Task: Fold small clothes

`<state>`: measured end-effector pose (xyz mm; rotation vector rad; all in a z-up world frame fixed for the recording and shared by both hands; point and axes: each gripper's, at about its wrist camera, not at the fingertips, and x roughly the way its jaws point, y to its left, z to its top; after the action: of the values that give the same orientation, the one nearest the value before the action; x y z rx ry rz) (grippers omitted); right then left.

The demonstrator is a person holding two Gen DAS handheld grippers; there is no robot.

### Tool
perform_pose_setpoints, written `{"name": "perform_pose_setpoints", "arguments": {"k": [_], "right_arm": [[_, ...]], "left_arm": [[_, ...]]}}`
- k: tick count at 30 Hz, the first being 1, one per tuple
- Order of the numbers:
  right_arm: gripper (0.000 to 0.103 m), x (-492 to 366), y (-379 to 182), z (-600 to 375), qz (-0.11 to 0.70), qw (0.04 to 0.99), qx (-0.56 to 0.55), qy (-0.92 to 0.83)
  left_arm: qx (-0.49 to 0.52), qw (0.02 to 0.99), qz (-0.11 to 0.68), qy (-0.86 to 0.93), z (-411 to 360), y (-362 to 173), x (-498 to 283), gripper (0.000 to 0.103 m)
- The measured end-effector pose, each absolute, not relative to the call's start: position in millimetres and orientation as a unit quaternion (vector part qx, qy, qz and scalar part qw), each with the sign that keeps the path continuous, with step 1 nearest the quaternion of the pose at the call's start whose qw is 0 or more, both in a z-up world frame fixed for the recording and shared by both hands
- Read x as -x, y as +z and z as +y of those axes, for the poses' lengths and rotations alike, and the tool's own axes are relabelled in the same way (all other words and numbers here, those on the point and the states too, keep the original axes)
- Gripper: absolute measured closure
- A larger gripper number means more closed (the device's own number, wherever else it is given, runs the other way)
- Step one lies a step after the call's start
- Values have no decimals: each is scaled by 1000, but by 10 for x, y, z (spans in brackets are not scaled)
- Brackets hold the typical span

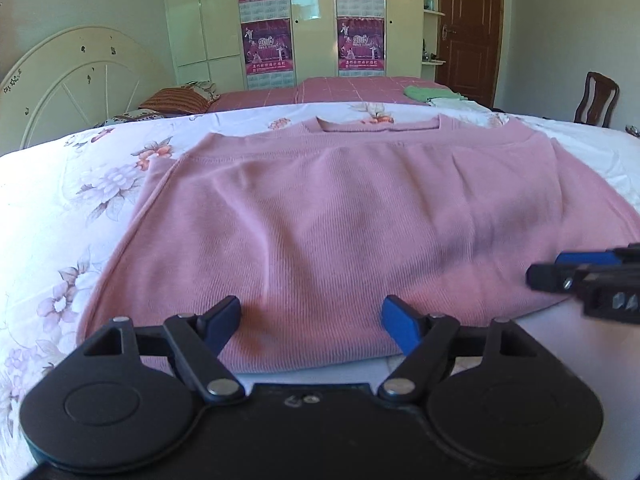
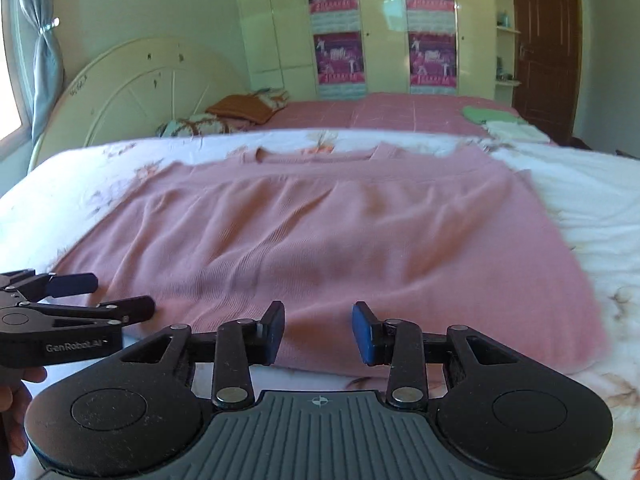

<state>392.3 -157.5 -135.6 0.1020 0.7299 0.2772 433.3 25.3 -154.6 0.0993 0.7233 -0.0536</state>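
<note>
A pink knit sweater [image 1: 340, 216] lies flat on the floral bedsheet [image 1: 60, 208], neckline far from me, its sides folded in. My left gripper [image 1: 312, 320] hovers over the near hem, left of middle, jaws wide open with only flat fabric showing between them. In the right wrist view the same sweater [image 2: 340, 232] fills the middle. My right gripper [image 2: 319, 332] sits at the near hem further right, jaws partly apart, nothing pinched. Each gripper shows in the other's view: the right gripper [image 1: 556, 268] at the right edge, the left gripper [image 2: 116, 296] at the left edge, held by a hand [image 2: 16, 412].
A folded green cloth [image 2: 486, 114] and a folded white cloth [image 2: 516, 130] lie at the far right of the bed. Pillows [image 2: 248, 108] rest by the white headboard [image 2: 140, 88]. Behind stand a wardrobe, a brown door [image 1: 468, 28] and a wooden chair [image 1: 596, 98].
</note>
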Motion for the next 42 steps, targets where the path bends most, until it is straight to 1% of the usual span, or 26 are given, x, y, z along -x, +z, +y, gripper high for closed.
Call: {"name": "perform_pose_setpoints", "arguments": {"k": [1, 2, 6, 11, 13, 14, 16, 18, 19, 20, 22, 24, 25, 28, 31, 33, 34, 35, 36, 37, 38, 39, 41, 42], "right_arm": [[67, -3955, -1443, -1541, 370, 919, -47, 130], [67, -3945, -1471, -1523, 359, 924, -38, 128], [67, -3946, -1445, -1557, 365, 921, -34, 133], [67, -3888, -1352, -2056, 339, 937, -53, 62], [67, -3935, -1449, -2309, 367, 928, -57, 23], [67, -3939, -1496, -2399, 373, 926, -59, 26], [67, -3889, -1422, -2473, 370, 926, -64, 34], [67, -3780, -1296, -2477, 344, 935, -70, 54], [74, -3731, -1236, -2456, 329, 940, -70, 61], [101, -3709, -1191, -2422, 321, 941, -71, 75], [102, -3719, -1137, -2317, 315, 942, -77, 86], [102, -3764, -1110, -2200, 312, 941, -89, 100], [102, -3790, -1101, -2122, 311, 940, -93, 107], [102, -3875, -1068, -1943, 309, 937, -101, 125], [102, -3994, -1028, -1817, 307, 935, -107, 141], [102, -4110, -1037, -1744, 311, 932, -113, 150], [102, -4193, -1070, -1698, 313, 929, -119, 156], [102, -4264, -1095, -1656, 316, 927, -123, 160], [102, -4353, -1131, -1611, 319, 925, -126, 165], [102, -4433, -1161, -1573, 322, 923, -129, 168], [102, -4497, -1183, -1528, 326, 920, -131, 172], [102, -4535, -1190, -1484, 328, 919, -131, 176], [102, -4570, -1168, -1410, 324, 920, -124, 184], [102, -4574, -1157, -1384, 321, 920, -120, 189]], "left_arm": [[-44, 934, 352, -29, 274, -1556, -4320, 23], [-40, 934, 353, -31, 296, -1558, -4315, 23], [-47, 934, 353, -24, 357, -1506, -4265, 23], [-34, 936, 351, 3, 737, -1550, -4226, 21], [-14, 937, 348, -4, 875, -1528, -4163, 22], [-4, 938, 346, -6, 915, -1486, -4110, 24], [19, 945, 326, -9, 1009, -1382, -3925, 26], [92, 939, 330, -17, 1154, -1361, -3772, 27], [155, 927, 341, -15, 1252, -1404, -3723, 29], [225, 908, 352, -8, 1355, -1492, -3690, 32], [312, 895, 319, 11, 1468, -1585, -3607, 32], [367, 881, 297, 32, 1515, -1638, -3654, 31], [394, 872, 288, 39, 1537, -1660, -3725, 29], [443, 853, 274, 38, 1637, -1718, -3978, 28], [468, 845, 256, 47, 1694, -1756, -4114, 31], [466, 847, 247, 61, 1675, -1773, -4190, 35], [464, 848, 247, 68, 1660, -1775, -4261, 39], [468, 845, 249, 73, 1673, -1777, -4307, 53], [475, 838, 258, 72, 1697, -1804, -4361, 71], [489, 823, 282, 67, 1747, -1868, -4421, 96], [508, 813, 275, 65, 1797, -1870, -4392, 96], [514, 819, 252, 47, 1822, -1789, -4333, 96], [489, 841, 228, 28, 1821, -1609, -4241, 96], [483, 844, 234, 27, 1828, -1595, -4246, 96]]}}
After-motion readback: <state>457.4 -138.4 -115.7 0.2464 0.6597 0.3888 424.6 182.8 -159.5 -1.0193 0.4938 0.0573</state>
